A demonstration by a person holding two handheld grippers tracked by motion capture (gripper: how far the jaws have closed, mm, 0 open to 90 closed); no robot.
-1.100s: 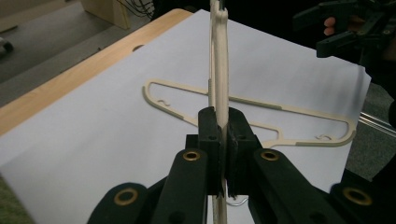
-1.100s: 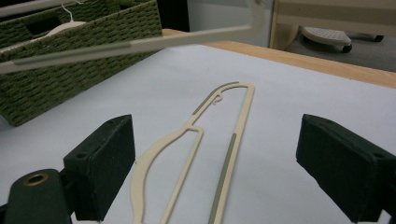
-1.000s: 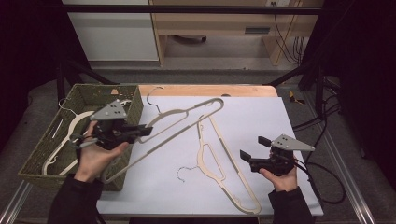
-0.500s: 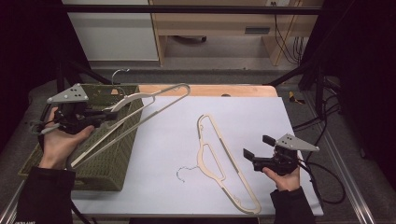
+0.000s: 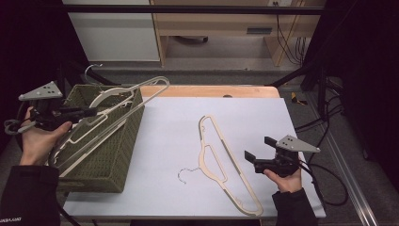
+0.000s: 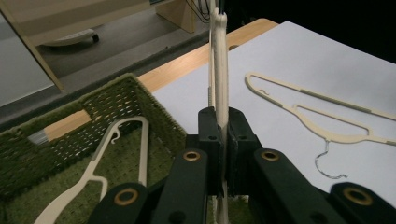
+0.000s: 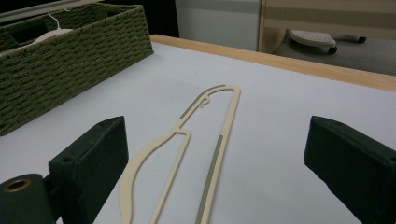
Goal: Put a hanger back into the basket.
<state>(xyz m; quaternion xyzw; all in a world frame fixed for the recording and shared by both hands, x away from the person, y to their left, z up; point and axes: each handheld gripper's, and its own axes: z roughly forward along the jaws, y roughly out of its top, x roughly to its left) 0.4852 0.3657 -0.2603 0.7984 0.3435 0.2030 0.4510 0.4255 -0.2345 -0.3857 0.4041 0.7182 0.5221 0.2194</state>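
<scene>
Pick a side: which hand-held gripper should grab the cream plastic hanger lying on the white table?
Right. The right hand-held gripper is open beside the cream plastic hanger on the table. The left hand-held gripper is shut on another cream hanger over the green woven basket.

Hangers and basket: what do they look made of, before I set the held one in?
The held hanger and the hanger on the table look like matte cream plastic, thin and flat, with grey strips and wire hooks. The basket looks like woven olive-green fibre or rope, judging by its ribbed weave.
</scene>
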